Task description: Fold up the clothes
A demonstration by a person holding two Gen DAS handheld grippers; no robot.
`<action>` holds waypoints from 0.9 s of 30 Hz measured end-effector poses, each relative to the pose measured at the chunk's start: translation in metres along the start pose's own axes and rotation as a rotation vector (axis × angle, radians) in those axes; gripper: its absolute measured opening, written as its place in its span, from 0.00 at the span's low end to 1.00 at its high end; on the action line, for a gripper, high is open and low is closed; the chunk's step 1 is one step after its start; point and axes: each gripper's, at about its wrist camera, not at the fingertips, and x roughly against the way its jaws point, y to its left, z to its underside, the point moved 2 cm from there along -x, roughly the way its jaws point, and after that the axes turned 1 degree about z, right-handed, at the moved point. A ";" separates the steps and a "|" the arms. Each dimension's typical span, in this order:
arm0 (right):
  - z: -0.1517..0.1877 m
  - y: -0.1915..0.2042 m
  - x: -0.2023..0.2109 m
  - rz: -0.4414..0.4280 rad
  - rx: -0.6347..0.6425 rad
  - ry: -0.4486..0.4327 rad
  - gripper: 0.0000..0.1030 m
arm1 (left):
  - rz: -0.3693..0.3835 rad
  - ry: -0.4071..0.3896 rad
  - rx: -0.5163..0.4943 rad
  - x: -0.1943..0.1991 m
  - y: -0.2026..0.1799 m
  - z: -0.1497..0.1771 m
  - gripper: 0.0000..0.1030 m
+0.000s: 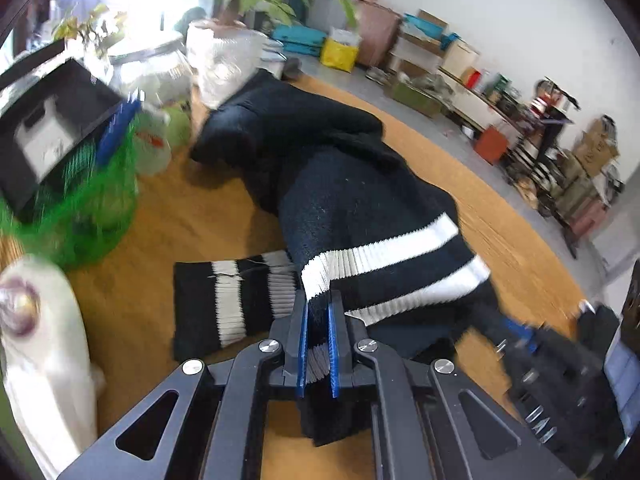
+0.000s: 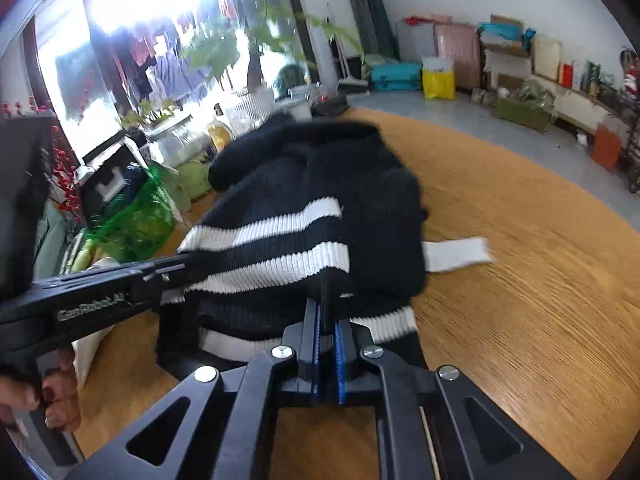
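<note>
While draped over the wooden table (image 2: 520,280), black striped sweater (image 1: 360,200) hem between both grippers' clenched fingers (image 1: 335,344).

Free room: bare wooden tabletop (image 2: 520,280) right of the black striped sweater (image 2: 320,200), wide open out to the table edge. Only a white strip of cloth (image 2: 458,254) lies there, flat, touching the sweater's side. Smaller bare patch on the left between the striped cuff (image 1: 224,304) and the green mesh bag (image 1: 88,216). Left side crowded: black box (image 1: 52,128), clear jars (image 1: 160,68), white plant pot (image 1: 228,56), all near the sweater's far end. White rounded object (image 1: 44,344) at near left, probably a bottle, blurred.
</note>
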 end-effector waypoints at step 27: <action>0.165 0.002 0.258 0.068 -0.061 0.007 0.53 | 0.113 0.219 -0.011 0.172 -0.067 0.157 0.66</action>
